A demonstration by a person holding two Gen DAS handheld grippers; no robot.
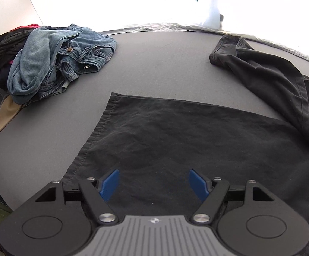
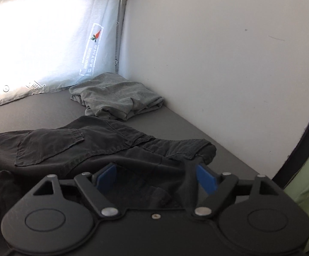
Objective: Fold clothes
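A pair of black trousers (image 1: 197,140) lies spread on the grey surface (image 1: 154,64). In the left wrist view one leg lies flat below my left gripper (image 1: 154,183), which is open and empty just above the cloth; the other leg (image 1: 267,74) runs to the far right. In the right wrist view the trousers' waist and pocket end (image 2: 73,147) lies in front of my right gripper (image 2: 156,179), which is open with cloth bunched between and under its blue fingers (image 2: 205,181).
A heap of jeans (image 1: 54,61) and dark clothes (image 1: 5,49) sits at the far left. A folded grey garment (image 2: 116,98) lies in the far corner by the white wall (image 2: 218,64). A bright printed sheet (image 2: 37,42) hangs behind.
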